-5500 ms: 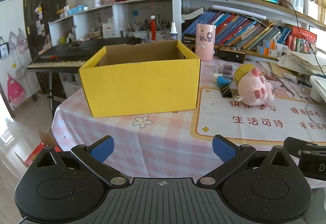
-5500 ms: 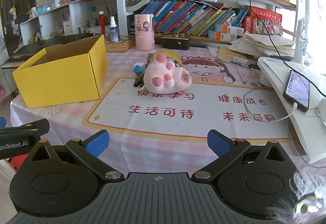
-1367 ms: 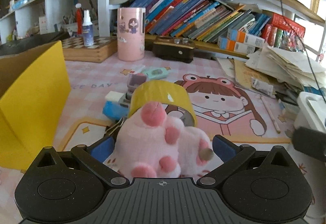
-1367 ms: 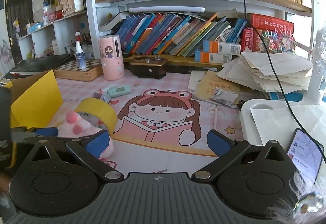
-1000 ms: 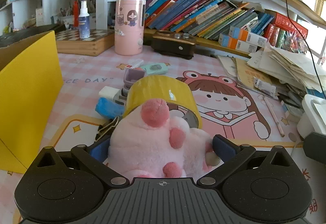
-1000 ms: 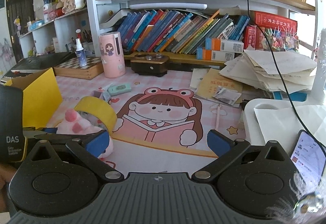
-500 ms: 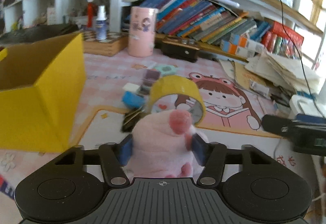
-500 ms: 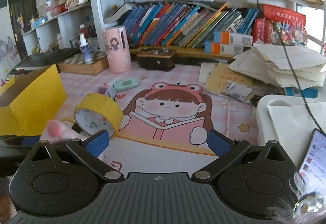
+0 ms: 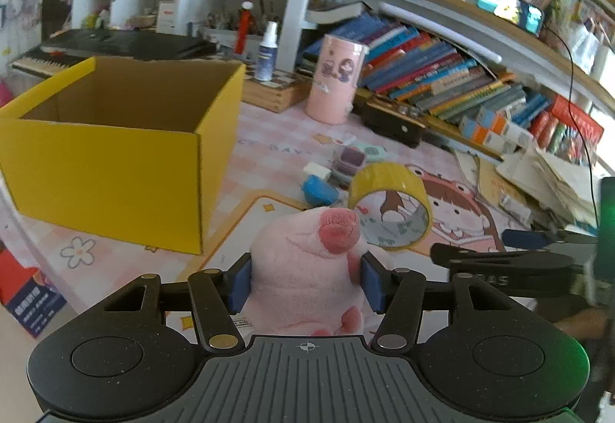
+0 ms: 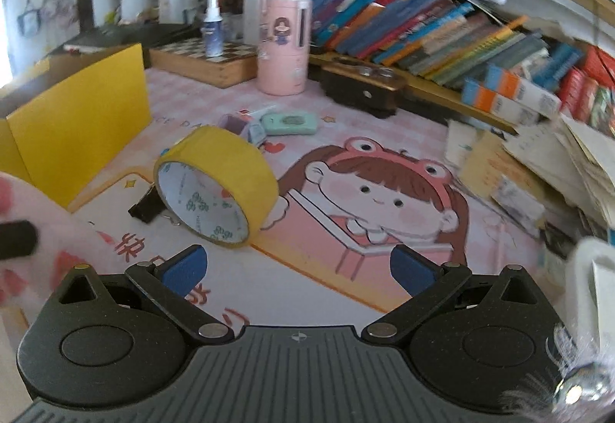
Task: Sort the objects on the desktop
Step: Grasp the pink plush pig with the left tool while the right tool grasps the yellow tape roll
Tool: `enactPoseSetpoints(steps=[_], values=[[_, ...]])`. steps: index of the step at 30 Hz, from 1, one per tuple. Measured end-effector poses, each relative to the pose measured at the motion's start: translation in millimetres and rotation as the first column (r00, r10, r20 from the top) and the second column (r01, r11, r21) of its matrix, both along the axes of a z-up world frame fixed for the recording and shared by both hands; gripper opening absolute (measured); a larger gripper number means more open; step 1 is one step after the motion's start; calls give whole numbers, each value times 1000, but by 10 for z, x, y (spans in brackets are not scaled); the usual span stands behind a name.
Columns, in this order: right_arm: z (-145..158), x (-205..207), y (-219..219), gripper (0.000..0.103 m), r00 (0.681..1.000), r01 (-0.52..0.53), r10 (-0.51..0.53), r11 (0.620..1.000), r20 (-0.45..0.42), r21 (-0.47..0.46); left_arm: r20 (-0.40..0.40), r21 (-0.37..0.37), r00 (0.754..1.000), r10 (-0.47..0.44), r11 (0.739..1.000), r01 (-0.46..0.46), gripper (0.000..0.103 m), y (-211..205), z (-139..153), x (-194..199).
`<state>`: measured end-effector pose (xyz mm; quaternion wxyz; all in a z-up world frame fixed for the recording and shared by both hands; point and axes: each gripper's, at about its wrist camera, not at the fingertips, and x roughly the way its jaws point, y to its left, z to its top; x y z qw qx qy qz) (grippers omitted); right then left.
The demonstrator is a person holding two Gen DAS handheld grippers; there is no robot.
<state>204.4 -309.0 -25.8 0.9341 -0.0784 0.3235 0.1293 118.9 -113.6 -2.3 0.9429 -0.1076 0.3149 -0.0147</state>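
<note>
My left gripper (image 9: 305, 280) is shut on a pink plush toy (image 9: 303, 250), both blue pads pressing its sides, and holds it above the printed desk mat. The open yellow cardboard box (image 9: 107, 169) stands to the left of it, its inside showing bare. A yellow tape roll (image 10: 226, 169) stands on edge on the mat, just beyond and left of my right gripper (image 10: 300, 265), which is open with nothing between its fingers. The plush (image 10: 57, 230) shows at the left edge of the right wrist view. The tape roll (image 9: 388, 188) sits behind the plush.
Behind the tape lie a black binder clip (image 10: 148, 207), a mint case (image 10: 290, 123) and a blue eraser (image 9: 319, 190). A pink cup (image 9: 336, 80), a chessboard box (image 10: 207, 61), a dark box (image 10: 361, 88), a row of books and stacked papers (image 10: 557, 161) line the back and right.
The left jaws closed on the plush and carried it up and left toward the yellow box, leaving the tape roll standing alone. The right gripper came down closer to the tape roll.
</note>
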Motion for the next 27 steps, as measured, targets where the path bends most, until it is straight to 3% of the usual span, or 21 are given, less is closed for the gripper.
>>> enactPoseSetpoints(steps=[5,8,14,16,19,27], values=[[-79,207,144,98,998,-58,58,997,-3,-59,-1,-20,999,39,999,-39,56,87,-3,-77],[-99,291,246,89,995,-100,101,992,1,-76,1,-25,999,53,998,-53,56,110,4,-99],[-123,435,360,47,991,-135,137,986,13,-99,4,-32,997,73,997,-73,56,140,19,-110],[-112,461,330,20,990,-140,141,987,4,-77,3,-31,997,76,997,-76,56,146,19,-116],[-72,475,232,10,993,-118,118,993,-8,-26,3,-33,997,80,996,-80,56,154,23,-122],[128,249,-13,8,996,-83,85,994,-27,78,11,-59,996,88,994,-87,56,184,44,-128]])
